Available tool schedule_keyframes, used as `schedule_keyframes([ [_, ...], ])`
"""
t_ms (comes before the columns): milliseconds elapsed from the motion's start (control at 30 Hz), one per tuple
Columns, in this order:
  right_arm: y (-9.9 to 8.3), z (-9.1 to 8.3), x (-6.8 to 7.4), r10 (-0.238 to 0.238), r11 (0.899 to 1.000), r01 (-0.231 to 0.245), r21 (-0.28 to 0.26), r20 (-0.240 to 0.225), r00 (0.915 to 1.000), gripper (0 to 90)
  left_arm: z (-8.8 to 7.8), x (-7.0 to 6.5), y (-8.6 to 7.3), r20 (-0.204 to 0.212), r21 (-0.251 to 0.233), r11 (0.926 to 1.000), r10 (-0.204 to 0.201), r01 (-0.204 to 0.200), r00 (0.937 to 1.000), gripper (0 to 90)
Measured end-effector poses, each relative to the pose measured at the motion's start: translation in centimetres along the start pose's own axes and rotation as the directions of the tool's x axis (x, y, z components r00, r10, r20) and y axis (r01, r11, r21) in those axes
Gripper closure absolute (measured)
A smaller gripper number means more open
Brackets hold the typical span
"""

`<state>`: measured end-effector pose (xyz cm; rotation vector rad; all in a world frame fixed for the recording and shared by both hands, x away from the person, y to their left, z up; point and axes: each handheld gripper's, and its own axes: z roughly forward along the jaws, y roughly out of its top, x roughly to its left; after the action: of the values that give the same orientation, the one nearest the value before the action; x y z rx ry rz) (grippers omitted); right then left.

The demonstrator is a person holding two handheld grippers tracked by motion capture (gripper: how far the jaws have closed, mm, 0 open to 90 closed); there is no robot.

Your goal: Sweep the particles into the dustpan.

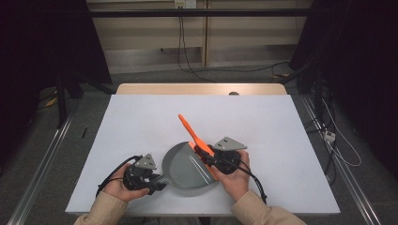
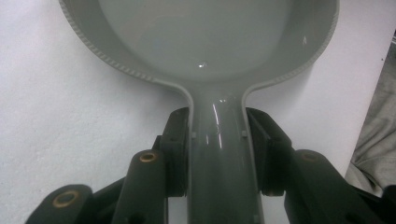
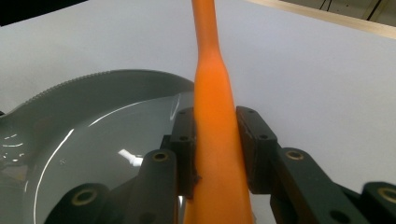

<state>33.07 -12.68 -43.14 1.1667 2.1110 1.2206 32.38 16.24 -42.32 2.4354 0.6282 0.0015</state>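
A grey dustpan (image 1: pixel 185 169) lies flat on the white table near its front edge, its open mouth facing right. My left gripper (image 1: pixel 158 182) is shut on the dustpan's handle (image 2: pixel 218 135), with a pad pressed against each side. An orange brush handle (image 1: pixel 188 130) slants up and away to the left over the pan's mouth. My right gripper (image 1: pixel 206 157) is shut on that orange handle (image 3: pixel 214 116), held just above the pan's open edge (image 3: pixel 107 88). The brush's lower end is hidden behind the right gripper and hand.
The white table cover (image 1: pixel 141 122) stretches wide on both sides and behind the pan. A wooden table edge (image 1: pixel 202 88) runs along the back. Cables (image 1: pixel 187 56) lie on the floor beyond it, and a metal rail (image 1: pixel 42 164) runs along the left.
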Motion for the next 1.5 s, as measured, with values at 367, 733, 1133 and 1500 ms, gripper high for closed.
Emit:
schedule_keyframes([
  [367,0.4,0.1,1.3,0.017,0.999,-0.018,-0.038,-0.024,0.9996,71.0,0.0,0.0,-0.1,-0.006,-0.002,0.9999,-0.011,0.011,0.9999,62.5],
  [733,2.1,-0.4,0.7,0.051,0.994,-0.058,-0.096,-0.079,0.9956,71.4,0.0,0.2,-0.3,0.011,-0.01,0.9999,-0.012,0.013,0.9999,62.6],
  [1133,0.9,-0.5,-2.8,0.043,0.998,-0.041,-0.053,0.028,0.9987,71.4,-0.2,0.3,-0.2,0.019,-0.003,0.9998,-0.019,0.019,0.9996,62.5],
  [1500,1.2,-0.5,-4.2,0.057,0.995,-0.05,-0.083,0.079,0.9952,71.4,-0.7,0.5,-0.4,0.026,0.014,0.9998,-0.018,0.017,0.9995,62.6],
])
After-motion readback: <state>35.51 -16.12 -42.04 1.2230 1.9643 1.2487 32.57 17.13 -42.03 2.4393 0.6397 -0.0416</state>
